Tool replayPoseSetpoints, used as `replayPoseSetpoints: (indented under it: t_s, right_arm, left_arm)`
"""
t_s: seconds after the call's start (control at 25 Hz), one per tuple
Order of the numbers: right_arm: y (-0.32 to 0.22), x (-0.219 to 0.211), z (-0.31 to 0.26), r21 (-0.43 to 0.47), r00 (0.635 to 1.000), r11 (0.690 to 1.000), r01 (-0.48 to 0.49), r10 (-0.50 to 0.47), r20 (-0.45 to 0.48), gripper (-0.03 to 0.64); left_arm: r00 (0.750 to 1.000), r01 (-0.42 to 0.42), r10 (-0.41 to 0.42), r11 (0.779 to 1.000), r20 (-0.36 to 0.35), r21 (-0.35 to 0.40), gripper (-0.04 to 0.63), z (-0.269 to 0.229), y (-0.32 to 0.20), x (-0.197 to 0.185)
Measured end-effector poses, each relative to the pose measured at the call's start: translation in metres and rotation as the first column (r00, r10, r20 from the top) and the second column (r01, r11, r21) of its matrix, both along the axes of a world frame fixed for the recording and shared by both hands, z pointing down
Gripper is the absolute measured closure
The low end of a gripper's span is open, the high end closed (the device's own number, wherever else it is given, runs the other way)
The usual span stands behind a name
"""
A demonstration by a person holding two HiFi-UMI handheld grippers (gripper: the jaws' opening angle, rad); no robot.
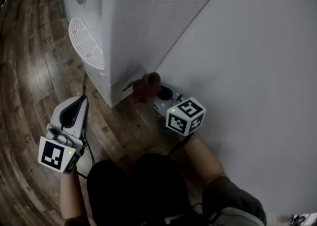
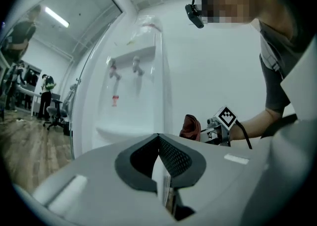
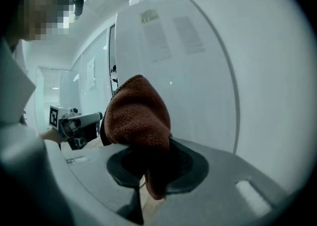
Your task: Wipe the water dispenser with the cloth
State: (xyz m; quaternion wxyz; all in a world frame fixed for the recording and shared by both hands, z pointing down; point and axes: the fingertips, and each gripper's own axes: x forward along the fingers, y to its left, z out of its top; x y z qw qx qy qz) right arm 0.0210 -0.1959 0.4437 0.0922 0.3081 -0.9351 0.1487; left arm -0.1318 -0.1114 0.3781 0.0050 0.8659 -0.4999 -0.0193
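Observation:
The white water dispenser [image 1: 124, 17] stands on the wood floor against a white wall; its round drip grille [image 1: 87, 42] faces left. My right gripper [image 1: 151, 90] is shut on a brown cloth [image 1: 145, 86], which is pressed at the dispenser's lower side near the base. The right gripper view shows the cloth [image 3: 139, 121] bunched between the jaws, with the dispenser's side panel [image 3: 168, 66] just behind. My left gripper [image 1: 74, 107] hangs low at the left, jaws shut with nothing in them. In the left gripper view the dispenser's taps [image 2: 124, 66] and the cloth [image 2: 190, 127] appear.
A white wall [image 1: 257, 71] fills the right. Dark wood floor [image 1: 34, 71] spreads left and in front of the dispenser. The person's dark-clothed knees [image 1: 143, 190] are at the bottom. Office chairs and people [image 2: 47, 106] are far off in a room to the left.

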Motion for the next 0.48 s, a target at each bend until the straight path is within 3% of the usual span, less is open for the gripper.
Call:
replayPoseSetpoints:
  t_s: [0.2,0.36,0.48]
  right_arm:
    - [-0.001,0.012,-0.161,0.197,0.992,0.98,-0.024,-0.002,0.128,0.56]
    - [-0.003,0.008,-0.264,0.319,0.98,0.947,-0.03,-0.036,0.197,0.56]
    - [-0.014,0.002,-0.346,0.324,0.963,0.946,-0.008,-0.08,0.257,0.56]
  left_arm:
    - [0.999,-0.029,0.034,0.987,-0.029,0.161,0.577,-0.137,0.005,0.041]
    - [0.995,-0.099,0.096,0.942,0.026,0.32,0.577,-0.233,0.007,0.072]
    - [0.994,-0.103,0.089,0.916,0.056,0.388,0.577,-0.304,-0.003,0.073]
